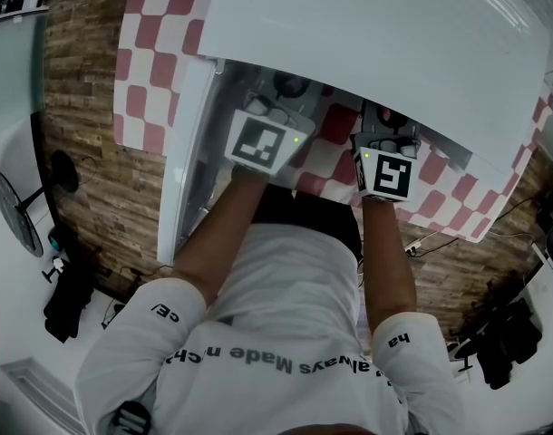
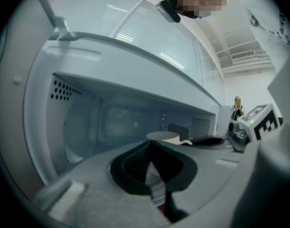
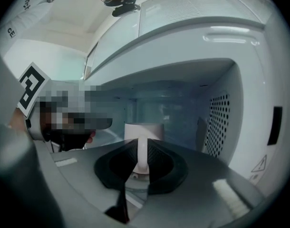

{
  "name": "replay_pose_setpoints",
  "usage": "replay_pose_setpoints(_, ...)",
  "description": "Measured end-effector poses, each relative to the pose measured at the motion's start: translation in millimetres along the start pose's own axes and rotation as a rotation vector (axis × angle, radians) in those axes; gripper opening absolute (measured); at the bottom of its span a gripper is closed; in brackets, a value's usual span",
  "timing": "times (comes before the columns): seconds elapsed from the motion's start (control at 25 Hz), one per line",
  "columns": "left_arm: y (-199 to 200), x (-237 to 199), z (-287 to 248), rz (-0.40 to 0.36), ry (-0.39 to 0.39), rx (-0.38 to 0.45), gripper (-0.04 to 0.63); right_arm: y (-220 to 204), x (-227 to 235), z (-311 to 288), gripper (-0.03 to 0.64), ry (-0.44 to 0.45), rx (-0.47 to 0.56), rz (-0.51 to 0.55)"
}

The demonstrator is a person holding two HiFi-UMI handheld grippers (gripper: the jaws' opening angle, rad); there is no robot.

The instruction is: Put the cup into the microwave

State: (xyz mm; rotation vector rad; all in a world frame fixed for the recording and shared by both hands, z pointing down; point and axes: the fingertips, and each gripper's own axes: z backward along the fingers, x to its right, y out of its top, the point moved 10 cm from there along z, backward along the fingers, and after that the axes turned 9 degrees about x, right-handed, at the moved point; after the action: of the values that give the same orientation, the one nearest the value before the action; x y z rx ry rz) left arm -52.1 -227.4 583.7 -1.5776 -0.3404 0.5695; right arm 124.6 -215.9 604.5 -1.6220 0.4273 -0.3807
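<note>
Right gripper view shows the right gripper [image 3: 140,165] clamped on the handle [image 3: 141,152] of the white cup [image 3: 143,128], with the handle standing upright between the two dark pads. Holding by the handle keeps the cup body forward of the jaws and upright, so it can enter the cavity without the jaws meeting the walls. The cup is at or just inside the mouth of the microwave [image 1: 367,34], in front of the rear wall and left of the perforated side wall [image 3: 220,122]. Whether its base already rests on the cavity floor cannot be determined, because the gripper body covers that area. Left gripper view shows the left gripper [image 2: 152,152] with its pads brought together on nothing, and the cup rim visible beyond them. This gripper is held beside the right one at the opening and has no load; its position suggests a standby role. In the head view, the door [image 1: 181,179] is swung fully open to the left, which leaves the opening unobstructed for both grippers, and the appliance sits on a red-and-white checked cloth [image 1: 150,71]. Judged stage: insertion under way, release not yet done (the cup should be seated on the floor before the jaws are parted). Risk: parting the jaws early could tip the cup.
</note>
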Motion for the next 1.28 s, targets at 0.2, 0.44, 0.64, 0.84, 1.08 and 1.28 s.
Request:
replay_pose_setpoints(0.2,0,-2,-2,-0.004,0.001,-0.011,0.005,-1,1,-8,0.041,-0.01,-0.032,0.0)
replay_pose_setpoints(0.44,3,-2,-2,-0.015,-0.008,-0.023,0.005,-4,2,-11,0.043,0.011,-0.051,-0.004)
replay_pose_setpoints(0.64,7,-1,0,-0.022,-0.013,-0.038,0.005,-7,1,-12,0.046,0.021,-0.086,0.006)
replay_pose_setpoints(0.84,18,5,3,-0.018,-0.018,-0.045,0.005,-1,-1,-9,0.071,0.025,-0.106,-0.013)
replay_pose_setpoints(1.08,31,13,12,-0.006,-0.007,-0.063,0.005,16,-5,10,0.092,0.019,-0.137,-0.016)
replay_pose_setpoints(1.28,43,19,26,-0.006,-0.01,-0.097,0.005,36,-6,30,0.087,0.03,-0.118,-0.011)
